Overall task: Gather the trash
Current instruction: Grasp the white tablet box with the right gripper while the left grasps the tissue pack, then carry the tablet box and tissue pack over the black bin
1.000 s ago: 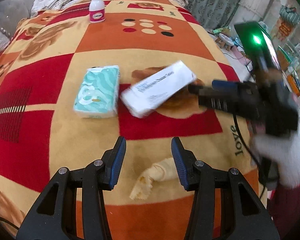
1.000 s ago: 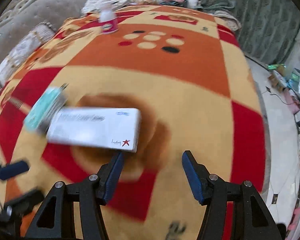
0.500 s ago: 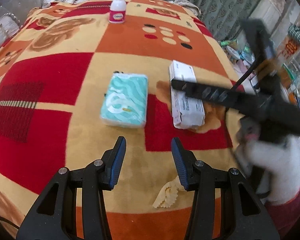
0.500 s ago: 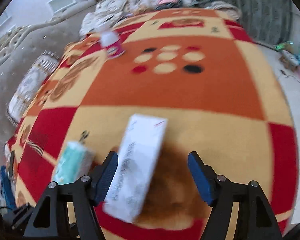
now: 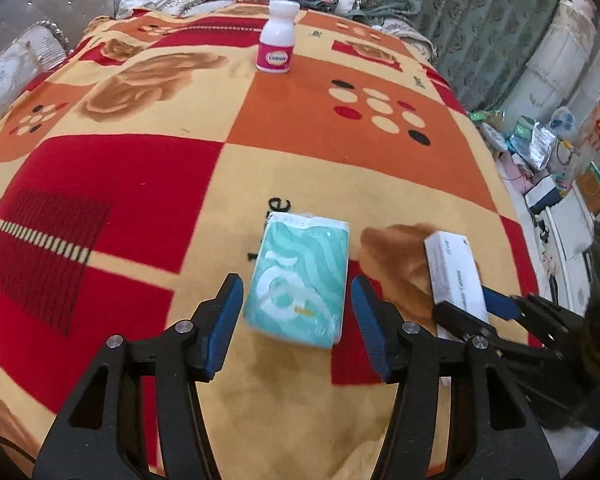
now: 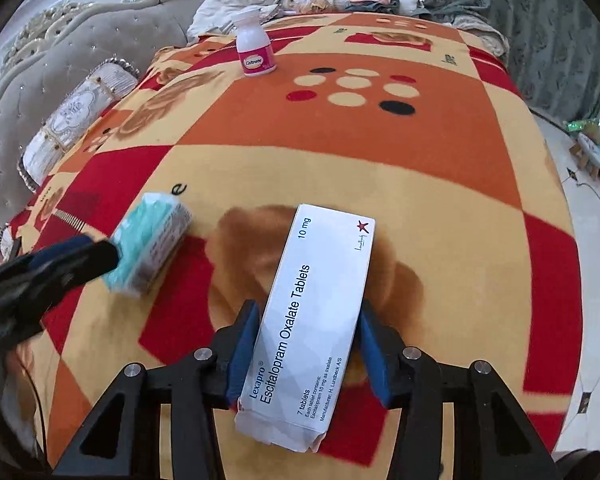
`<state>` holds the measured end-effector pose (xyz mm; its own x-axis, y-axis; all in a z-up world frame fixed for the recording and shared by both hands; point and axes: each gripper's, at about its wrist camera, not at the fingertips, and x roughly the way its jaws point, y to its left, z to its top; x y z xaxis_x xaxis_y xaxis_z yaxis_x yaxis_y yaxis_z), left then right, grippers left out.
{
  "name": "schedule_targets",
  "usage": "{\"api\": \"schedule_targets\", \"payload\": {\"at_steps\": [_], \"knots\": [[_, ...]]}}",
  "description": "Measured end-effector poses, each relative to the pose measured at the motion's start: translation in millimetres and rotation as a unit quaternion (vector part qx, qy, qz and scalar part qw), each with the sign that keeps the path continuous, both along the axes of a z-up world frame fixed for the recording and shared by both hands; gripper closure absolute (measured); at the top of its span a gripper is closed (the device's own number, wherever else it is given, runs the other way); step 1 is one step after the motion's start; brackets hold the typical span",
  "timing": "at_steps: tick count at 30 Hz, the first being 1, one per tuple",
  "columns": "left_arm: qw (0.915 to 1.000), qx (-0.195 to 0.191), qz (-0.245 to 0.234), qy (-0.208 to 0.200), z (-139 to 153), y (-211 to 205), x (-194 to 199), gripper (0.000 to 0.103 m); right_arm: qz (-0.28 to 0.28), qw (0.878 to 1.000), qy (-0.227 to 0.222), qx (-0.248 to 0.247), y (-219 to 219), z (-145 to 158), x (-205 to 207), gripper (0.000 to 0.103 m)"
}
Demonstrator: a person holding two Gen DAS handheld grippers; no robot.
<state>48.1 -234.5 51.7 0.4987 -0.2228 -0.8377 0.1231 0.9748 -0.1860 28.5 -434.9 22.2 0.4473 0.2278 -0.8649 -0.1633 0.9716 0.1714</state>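
On the blanket (image 6: 440,152), my right gripper (image 6: 306,354) straddles the pill box (image 6: 312,320), pads touching its sides; left gripper (image 5: 298,320) gapes wide around the tissue pack (image 5: 300,276).

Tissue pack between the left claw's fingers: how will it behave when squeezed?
The tissue pack looks soft-wrapped, so it will probably compress before the left claw grips firmly. Likely light. Its glossy film may slip. Lying flat, it shouldn't roll.
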Motion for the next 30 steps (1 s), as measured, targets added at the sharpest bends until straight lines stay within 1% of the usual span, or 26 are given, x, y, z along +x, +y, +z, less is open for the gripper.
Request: {"api": "schedule_targets", "payload": {"at_steps": [4,6,9,11,12,13,14,16,22,27,30], "knots": [[0.9996,0.021,-0.015,0.006,-10,-12,9,0.045,0.000,1.000,-0.002,0.004,0,0,-4,0.055],[0.9993,0.028,-0.023,0.008,-13,-17,11,0.044,0.002,1.000,-0.004,0.000,4,0,-4,0.052],[0.9990,0.037,-0.018,0.019,-19,-19,17,0.044,-0.001,1.000,-0.009,-0.002,7,0,-3,0.051],[0.9993,0.028,-0.009,0.022,-22,-15,16,0.046,-0.005,1.000,-0.014,-0.004,9,-1,-4,0.051],[0.9995,0.025,-0.006,0.021,-22,-13,14,0.054,-0.005,1.000,-0.016,-0.005,10,-1,-5,0.051],[0.9995,0.026,-0.009,0.017,-21,-14,11,0.059,-0.004,1.000,-0.019,-0.008,11,-1,-6,0.052],[0.9995,0.027,-0.014,0.011,-19,-14,6,0.061,-0.003,1.000,-0.023,-0.013,12,-1,-9,0.057],[0.9995,0.020,-0.021,0.009,-14,-16,-2,0.065,-0.001,1.000,-0.024,-0.008,12,0,-12,0.057],[0.9989,0.010,-0.045,-0.009,4,-30,-31,0.066,-0.011,0.999,-0.043,-0.002,4,16,-30,0.057],[0.9969,0.016,-0.070,-0.032,19,-50,-53,0.066,-0.027,0.998,-0.049,0.002,-7,25,-50,0.057],[0.9957,0.017,-0.082,-0.039,23,-60,-64,0.066,-0.041,0.998,-0.053,0.003,-17,31,-66,0.057]]}}
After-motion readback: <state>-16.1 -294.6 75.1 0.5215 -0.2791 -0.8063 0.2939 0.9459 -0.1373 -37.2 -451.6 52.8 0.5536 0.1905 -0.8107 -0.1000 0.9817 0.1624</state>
